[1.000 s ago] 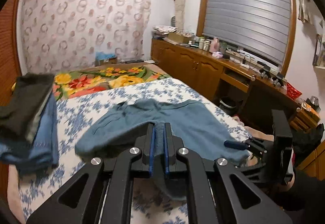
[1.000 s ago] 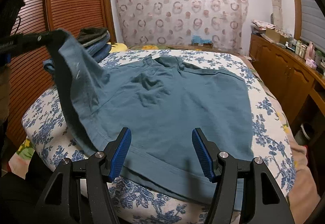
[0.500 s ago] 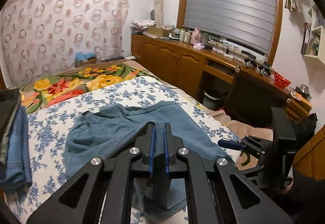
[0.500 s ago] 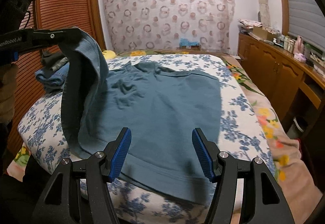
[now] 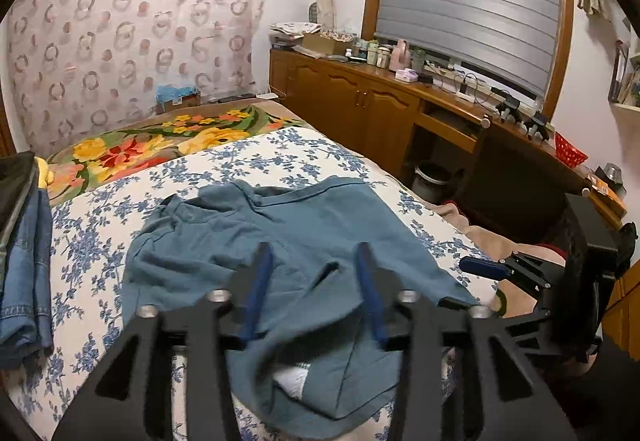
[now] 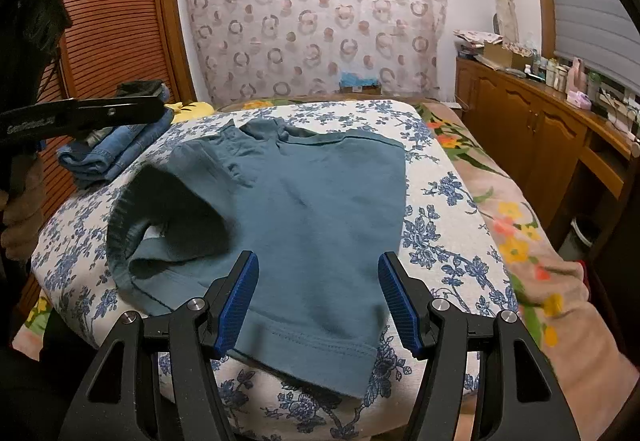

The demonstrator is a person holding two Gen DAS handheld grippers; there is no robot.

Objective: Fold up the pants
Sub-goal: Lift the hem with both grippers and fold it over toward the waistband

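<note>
Teal pants (image 6: 304, 209) lying on the bed (image 6: 452, 241) near its front edge, one side already folded over onto the other; the flap bulges at the left and lies unsmoothed, and the lengthwise folds appear still to be done. Left tongs (image 5: 314, 289), jaws just opened, stand part open above the released cloth, gripping nothing. Right tongs (image 6: 318, 305) hover wide open over the near hem, empty.

The bed (image 6: 448, 217) is covered with a white sheet with blue flowers. On it lie the blue-green pants (image 6: 312, 209), spread from the near edge toward the middle, with their left part folded over. A pile of folded jeans (image 6: 116, 149) lies at the left edge.
</note>
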